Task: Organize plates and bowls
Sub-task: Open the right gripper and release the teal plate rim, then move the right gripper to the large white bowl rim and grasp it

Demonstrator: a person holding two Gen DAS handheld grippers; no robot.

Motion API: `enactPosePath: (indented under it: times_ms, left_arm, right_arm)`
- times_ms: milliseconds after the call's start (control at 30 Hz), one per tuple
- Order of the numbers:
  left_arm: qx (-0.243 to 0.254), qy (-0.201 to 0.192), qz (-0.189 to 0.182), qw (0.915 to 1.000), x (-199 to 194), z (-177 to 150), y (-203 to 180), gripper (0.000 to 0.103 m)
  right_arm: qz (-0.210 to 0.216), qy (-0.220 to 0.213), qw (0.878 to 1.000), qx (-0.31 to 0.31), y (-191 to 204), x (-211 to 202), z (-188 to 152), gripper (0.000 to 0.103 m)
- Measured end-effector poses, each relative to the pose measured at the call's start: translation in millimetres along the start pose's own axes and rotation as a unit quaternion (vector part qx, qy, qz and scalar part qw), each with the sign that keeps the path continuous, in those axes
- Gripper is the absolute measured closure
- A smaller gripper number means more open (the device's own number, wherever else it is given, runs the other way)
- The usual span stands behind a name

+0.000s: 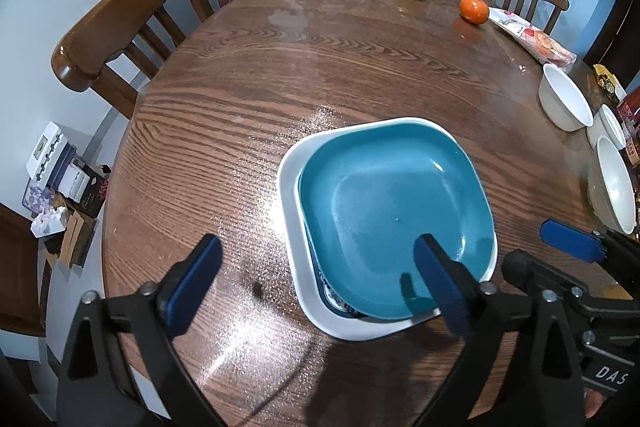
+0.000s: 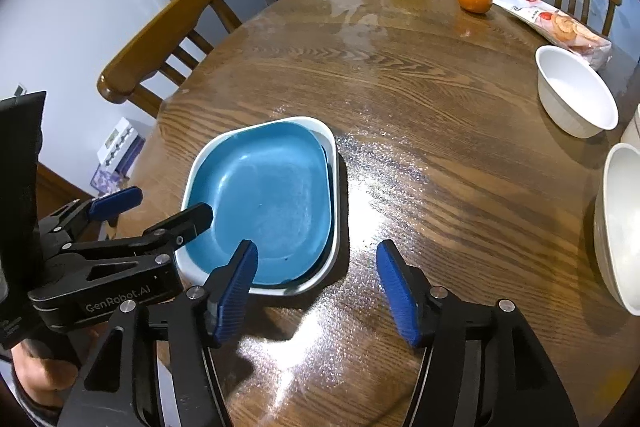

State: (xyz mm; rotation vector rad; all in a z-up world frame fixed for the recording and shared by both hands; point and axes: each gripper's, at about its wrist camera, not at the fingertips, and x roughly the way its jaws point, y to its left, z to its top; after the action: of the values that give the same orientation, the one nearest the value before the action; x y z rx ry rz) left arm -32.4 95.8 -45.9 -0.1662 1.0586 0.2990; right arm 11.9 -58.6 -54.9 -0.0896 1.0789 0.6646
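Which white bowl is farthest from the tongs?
The white bowl standing alone beside the snack packet. The other white bowls sit closer, near the table's right edge by the right tongs.

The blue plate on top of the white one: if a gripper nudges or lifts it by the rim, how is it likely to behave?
The blue plate looks glazed and glossy, so it would probably slide on the white plate rather than stay put. It sits off-centre, nearer one edge, so a push may shift it further. It appears rigid ceramic, likely breakable if it slips from the open left gripper.
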Motion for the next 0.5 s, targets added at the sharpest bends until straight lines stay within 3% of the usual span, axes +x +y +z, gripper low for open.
enactPosePath:
  times_ms: [500]
  left_arm:
    - [0.013, -0.011, -0.005, 0.9999, -20.9, -7.6, -28.0, 0.001]
  right_arm:
    - [-0.002, -0.038, 0.999, 0.032, -30.0, -43.4, -21.6, 0.04]
